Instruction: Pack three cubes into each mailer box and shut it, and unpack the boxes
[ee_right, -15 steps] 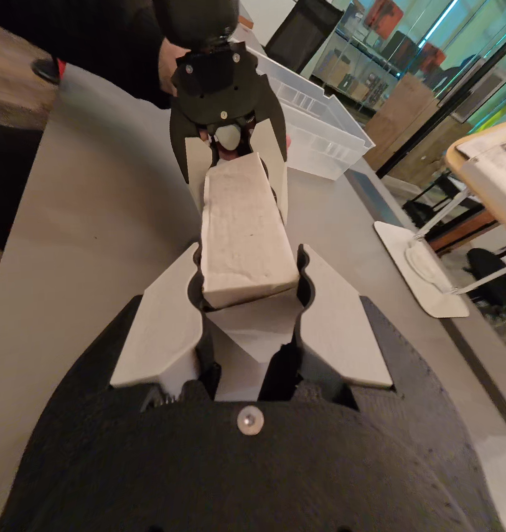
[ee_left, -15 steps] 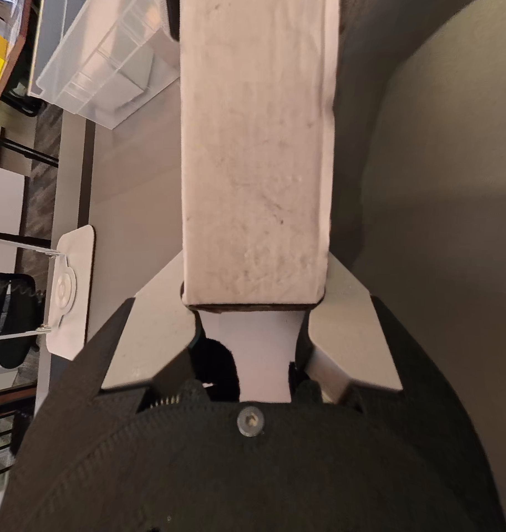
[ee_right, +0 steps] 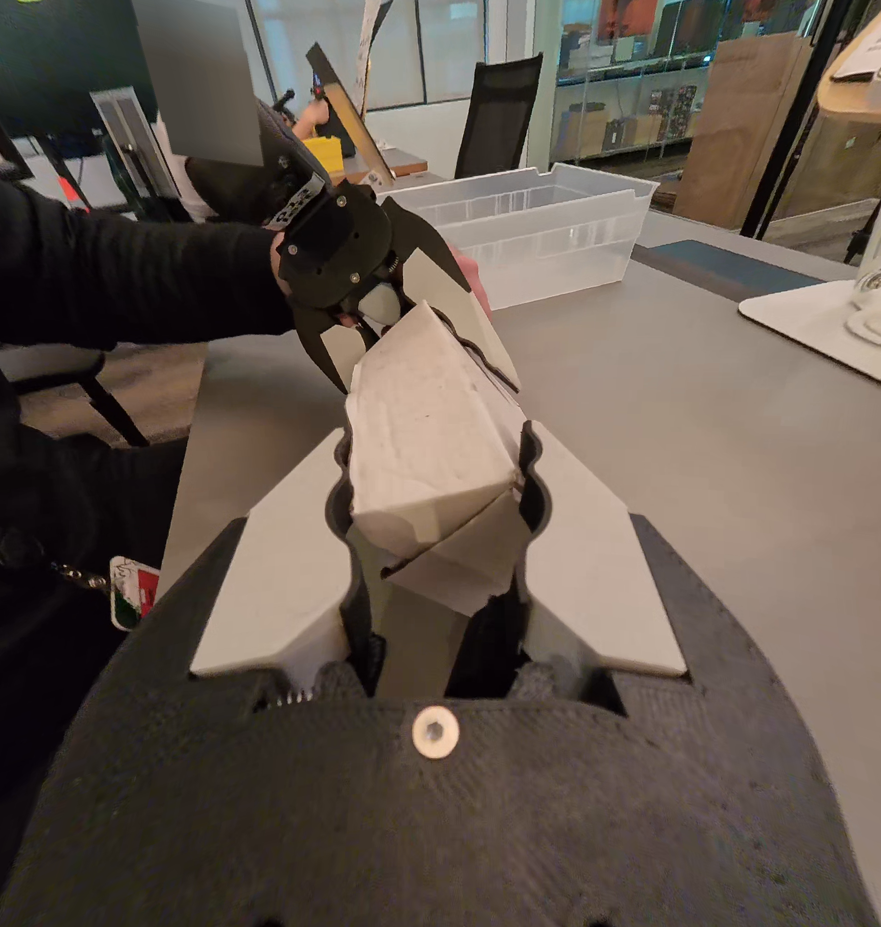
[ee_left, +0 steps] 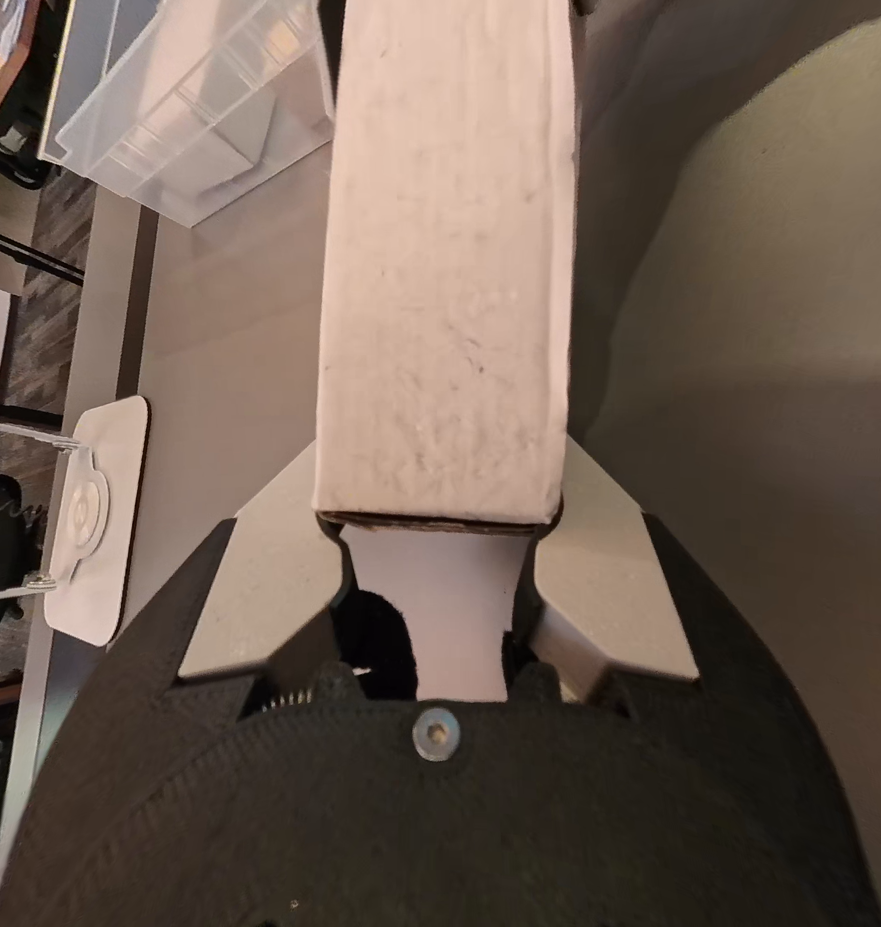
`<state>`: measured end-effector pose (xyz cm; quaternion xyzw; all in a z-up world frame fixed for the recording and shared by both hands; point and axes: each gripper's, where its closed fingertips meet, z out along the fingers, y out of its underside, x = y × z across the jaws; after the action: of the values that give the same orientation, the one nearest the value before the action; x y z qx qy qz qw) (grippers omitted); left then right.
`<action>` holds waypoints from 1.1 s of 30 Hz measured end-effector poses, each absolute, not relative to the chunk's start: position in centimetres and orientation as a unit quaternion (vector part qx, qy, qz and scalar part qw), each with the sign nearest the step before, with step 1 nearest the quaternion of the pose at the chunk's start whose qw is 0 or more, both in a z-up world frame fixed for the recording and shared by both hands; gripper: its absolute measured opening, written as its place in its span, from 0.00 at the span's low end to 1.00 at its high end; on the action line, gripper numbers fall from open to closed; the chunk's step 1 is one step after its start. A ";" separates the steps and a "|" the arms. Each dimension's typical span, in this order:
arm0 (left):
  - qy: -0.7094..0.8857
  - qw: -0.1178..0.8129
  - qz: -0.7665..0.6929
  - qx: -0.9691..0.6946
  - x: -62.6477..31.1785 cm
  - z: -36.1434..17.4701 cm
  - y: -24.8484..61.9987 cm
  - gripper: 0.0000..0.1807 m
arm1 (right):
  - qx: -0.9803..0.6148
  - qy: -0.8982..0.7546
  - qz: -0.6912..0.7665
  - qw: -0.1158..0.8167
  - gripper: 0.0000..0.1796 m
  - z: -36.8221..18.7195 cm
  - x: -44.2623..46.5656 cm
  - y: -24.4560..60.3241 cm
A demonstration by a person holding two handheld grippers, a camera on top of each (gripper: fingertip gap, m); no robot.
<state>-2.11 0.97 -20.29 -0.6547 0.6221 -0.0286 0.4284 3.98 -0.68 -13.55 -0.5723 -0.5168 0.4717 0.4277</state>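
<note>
A white mailer box is held in the air above the grey table, gripped at both ends. My right gripper is shut on its near end, where a loose flap hangs out toward the palm. My left gripper is shut on the far end, held by a hand in a black sleeve. In the left wrist view the box runs straight up from my left gripper, with a flap tongue between the fingers. No cubes show.
A clear plastic bin stands at the back of the table, also in the left wrist view. A white stand base sits at the right edge, also in the left wrist view. An office chair stands behind.
The box has been raised and rolled between the two grippers; the right view has swung up from the tabletop to level. Both grippers keep their hold.
</note>
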 end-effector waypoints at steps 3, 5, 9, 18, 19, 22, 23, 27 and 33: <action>0.605 0.440 -0.053 -0.661 -1.7 -20.1 1.1 0.40 | -0.580 -0.494 0.492 0.421 0.36 -13.5 4.2 -0.2; 0.599 0.445 -0.063 -0.662 -1.6 -20.0 1.2 0.40 | -0.578 -0.494 0.491 0.424 0.36 -13.4 4.2 0.0; 0.575 0.471 -0.090 -0.663 -1.1 -20.0 1.3 0.41 | -0.581 -0.463 0.526 0.414 0.35 -13.1 4.3 0.8; 0.578 0.465 -0.088 -0.665 -1.2 -20.1 1.5 0.39 | -0.604 -0.432 0.546 0.387 0.36 -13.0 4.2 1.2; 0.579 0.462 -0.092 -0.665 -1.2 -20.1 1.4 0.40 | -0.602 -0.443 0.533 0.397 0.36 -13.0 4.2 1.1; 0.579 0.460 -0.094 -0.666 -1.1 -20.1 1.3 0.39 | -0.588 -0.509 0.438 0.451 0.35 -13.4 4.4 0.9; 0.582 0.458 -0.090 -0.666 -1.1 -20.1 1.3 0.39 | -0.587 -0.535 0.390 0.466 0.35 -13.4 4.5 1.0; 0.579 0.448 -0.095 -0.675 -1.0 -20.2 1.4 0.39 | -0.523 -0.632 0.186 0.541 0.26 -12.3 4.2 0.8; 0.562 0.447 -0.104 -0.688 -1.1 -20.3 1.6 0.39 | -0.407 -0.686 -0.033 0.602 0.02 -12.6 3.2 0.7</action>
<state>-1.08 1.63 -20.27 -0.6876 0.5624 -0.1040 0.4472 3.24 0.73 -12.61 -0.4068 -0.6861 -0.0331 0.6022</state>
